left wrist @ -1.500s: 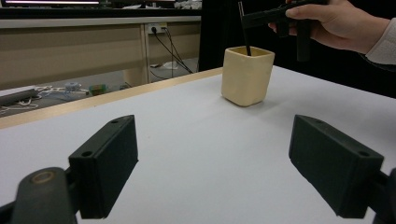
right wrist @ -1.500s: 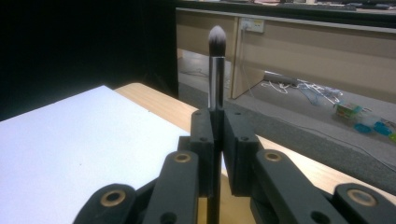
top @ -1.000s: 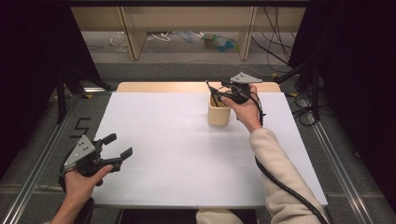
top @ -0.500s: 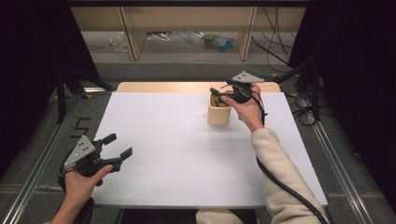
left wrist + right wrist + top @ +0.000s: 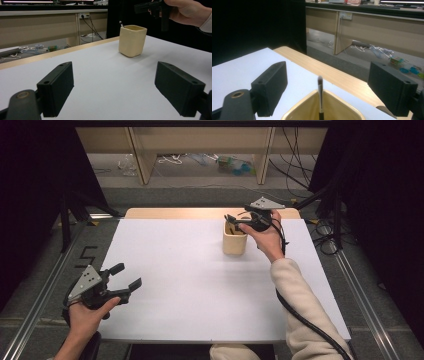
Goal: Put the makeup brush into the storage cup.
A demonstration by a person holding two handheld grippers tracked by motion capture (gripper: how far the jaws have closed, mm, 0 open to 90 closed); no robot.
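A cream square cup (image 5: 234, 240) stands at the far middle of the white table (image 5: 200, 285). A thin makeup brush (image 5: 320, 96) leans upright inside it, its tip (image 5: 121, 23) poking over the rim. My right gripper (image 5: 236, 222) hovers just above the cup's rim, open, its jaws wide on either side of the brush without touching it (image 5: 329, 75). My left gripper (image 5: 126, 277) rests low at the table's near left corner, open and empty (image 5: 113, 82), pointing toward the cup (image 5: 132, 40).
A wooden strip (image 5: 200, 213) runs along the table's far edge. Behind it are desk legs and loose cables (image 5: 170, 159) on the floor. Metal rails (image 5: 35, 315) flank the table, and the right gripper's black cable (image 5: 305, 320) trails along the sleeve.
My right gripper has shifted slightly over the cup's rim. The left gripper has stayed still.
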